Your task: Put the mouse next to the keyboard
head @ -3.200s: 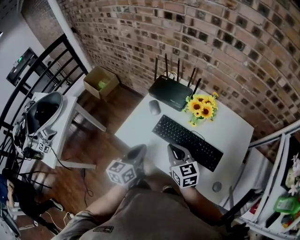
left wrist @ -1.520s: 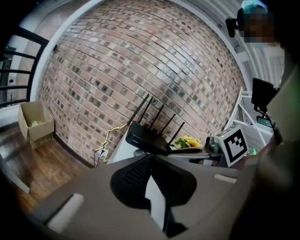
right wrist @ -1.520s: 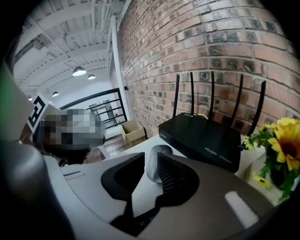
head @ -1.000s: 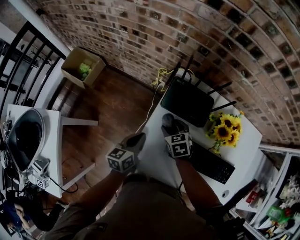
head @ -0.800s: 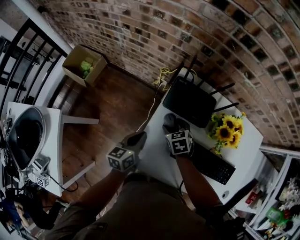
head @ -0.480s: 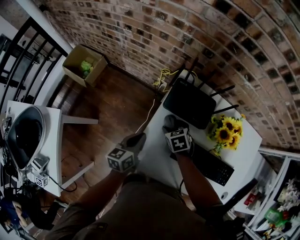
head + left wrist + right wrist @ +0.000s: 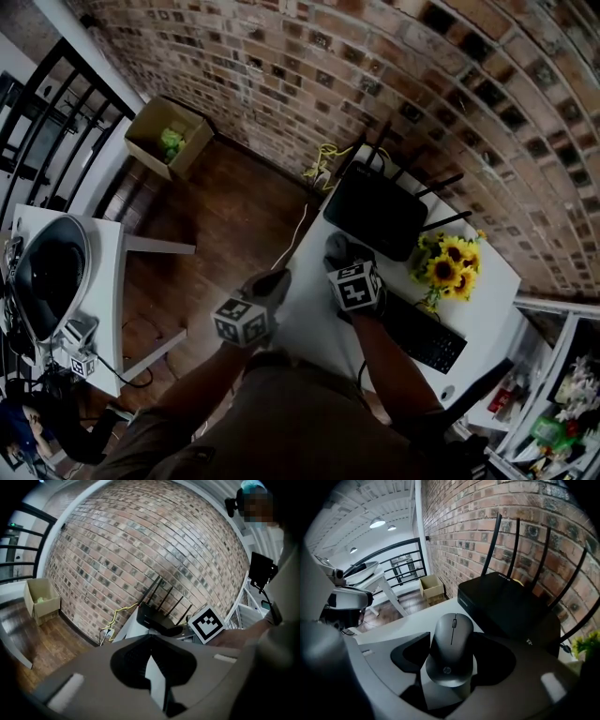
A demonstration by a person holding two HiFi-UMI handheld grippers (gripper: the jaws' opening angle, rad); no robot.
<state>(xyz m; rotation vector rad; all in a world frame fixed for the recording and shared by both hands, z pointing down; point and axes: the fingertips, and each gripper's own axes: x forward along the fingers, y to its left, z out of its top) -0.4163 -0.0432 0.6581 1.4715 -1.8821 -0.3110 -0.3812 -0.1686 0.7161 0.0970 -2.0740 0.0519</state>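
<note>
A dark grey mouse [image 7: 452, 648] lies on the white table [image 7: 314, 309] in front of a black router [image 7: 506, 606]. My right gripper [image 7: 452, 641] straddles the mouse, one jaw on each side, and the jaws are closing; I see no firm press on its sides. In the head view the mouse [image 7: 335, 247] peeks out beyond the right gripper [image 7: 339, 255]. The black keyboard [image 7: 422, 337] lies to the right, partly under my right arm. My left gripper [image 7: 272, 281] hangs shut and empty at the table's left edge, as the left gripper view [image 7: 154, 667] also shows.
The router [image 7: 375, 208] with upright antennas stands at the table's far end against the brick wall. Sunflowers [image 7: 445, 267] stand right of it, behind the keyboard. A cardboard box [image 7: 169, 136] sits on the wooden floor; a side table [image 7: 103, 281] stands at the left.
The right gripper has gone from the table's near side to the mouse by the router. Over the last second it has only edged slightly around the mouse. The left gripper has stayed still.
</note>
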